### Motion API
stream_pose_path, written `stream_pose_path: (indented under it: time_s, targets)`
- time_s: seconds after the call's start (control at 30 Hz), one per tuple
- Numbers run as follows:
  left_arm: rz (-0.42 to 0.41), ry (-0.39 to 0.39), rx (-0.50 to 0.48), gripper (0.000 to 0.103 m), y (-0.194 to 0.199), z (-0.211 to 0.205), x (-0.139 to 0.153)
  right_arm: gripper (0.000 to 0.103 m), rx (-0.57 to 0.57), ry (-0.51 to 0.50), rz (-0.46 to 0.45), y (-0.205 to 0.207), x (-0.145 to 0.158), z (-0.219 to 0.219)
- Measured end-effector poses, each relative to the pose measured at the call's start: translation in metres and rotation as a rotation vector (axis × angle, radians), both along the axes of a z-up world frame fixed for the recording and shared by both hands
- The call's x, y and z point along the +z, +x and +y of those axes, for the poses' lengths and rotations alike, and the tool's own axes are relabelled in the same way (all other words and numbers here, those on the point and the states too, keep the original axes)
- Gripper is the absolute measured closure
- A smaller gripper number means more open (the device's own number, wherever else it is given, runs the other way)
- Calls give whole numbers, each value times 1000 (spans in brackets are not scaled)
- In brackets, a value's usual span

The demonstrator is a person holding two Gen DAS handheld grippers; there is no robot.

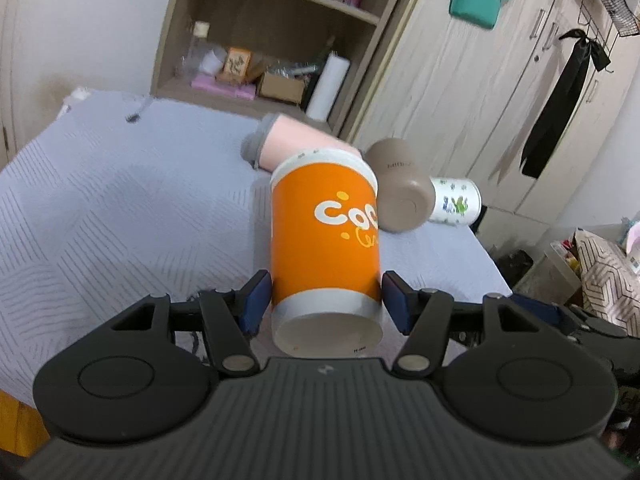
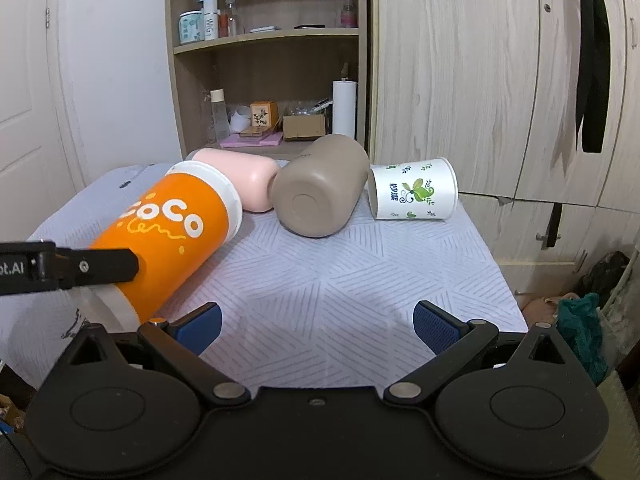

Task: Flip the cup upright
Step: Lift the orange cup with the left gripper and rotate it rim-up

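Observation:
My left gripper (image 1: 326,300) is shut on an orange paper cup (image 1: 325,240) near its base and holds it tilted above the table, rim pointing away. The right wrist view shows the same orange cup (image 2: 168,236) at the left, slanted, with the left gripper's finger (image 2: 96,266) across it. My right gripper (image 2: 318,326) is open and empty over the table's near part. A pink cup (image 2: 244,178), a taupe cup (image 2: 320,188) and a white cup with a green print (image 2: 412,194) lie on their sides at the table's far end.
The table (image 2: 320,280) has a pale lilac patterned cloth. Behind it stands an open shelf unit (image 2: 268,80) with bottles, boxes and a paper roll. Wooden wardrobe doors (image 2: 480,80) are at the right. Bags and clutter lie on the floor at the right.

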State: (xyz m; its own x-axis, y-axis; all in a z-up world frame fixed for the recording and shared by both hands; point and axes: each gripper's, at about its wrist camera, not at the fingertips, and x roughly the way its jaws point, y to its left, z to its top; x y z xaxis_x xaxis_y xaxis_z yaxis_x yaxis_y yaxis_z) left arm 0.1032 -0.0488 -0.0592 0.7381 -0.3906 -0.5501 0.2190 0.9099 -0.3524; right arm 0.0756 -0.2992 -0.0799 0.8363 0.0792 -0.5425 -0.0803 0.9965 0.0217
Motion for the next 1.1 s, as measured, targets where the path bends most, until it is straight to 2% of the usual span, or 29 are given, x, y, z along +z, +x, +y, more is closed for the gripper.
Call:
stream_pose_path:
  time_s: [0.13, 0.23, 0.4, 0.57, 0.73, 0.83, 0.97, 1.1]
  targets:
    - [63, -50, -57, 43, 10, 7, 1, 0, 18, 23, 3, 2, 2, -1]
    - [75, -89, -112, 38, 20, 15, 12, 0, 40, 38, 7, 1, 5, -2]
    - [119, -102, -201, 38, 45, 22, 28, 0, 103, 143, 25, 5, 19, -7]
    - [229, -162, -262, 38, 78, 24, 29, 0, 208, 307, 163, 31, 22, -7]
    - [267, -124, -272, 38, 97, 20, 22, 0, 266, 405, 306, 61, 13, 4]
    - [293, -104, -276, 38, 105, 18, 14, 0, 294, 428, 357, 72, 8, 11]
    - [321, -117, -288, 37, 111, 16, 5, 0, 315, 418, 382, 84, 4, 22]
    - [322, -128, -301, 37, 114, 16, 2, 11, 334, 404, 401, 93, 3, 30]
